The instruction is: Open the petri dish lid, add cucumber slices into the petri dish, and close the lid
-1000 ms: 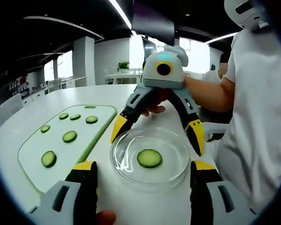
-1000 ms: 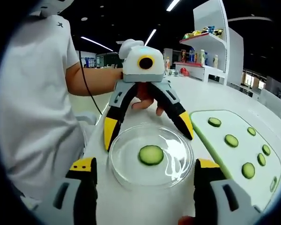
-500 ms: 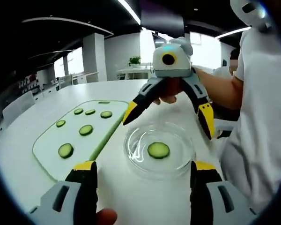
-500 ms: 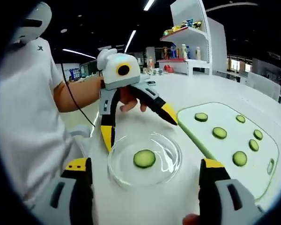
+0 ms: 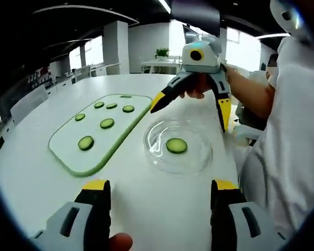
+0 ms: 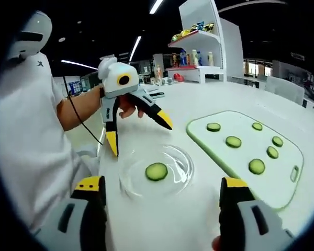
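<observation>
I saw a white table [image 5: 36,172], ceiling strip lights [image 6: 157,5] at top, a stocked shelf [image 6: 199,36] upper right, and bright windows [image 5: 83,56] upper left.

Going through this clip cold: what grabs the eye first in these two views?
A clear petri dish sits mid-table with one cucumber slice inside. Beside it lies a green cutting board carrying five more slices. Both grippers hang open, the right gripper above the dish's far side and the left gripper likewise in the right gripper view.
</observation>
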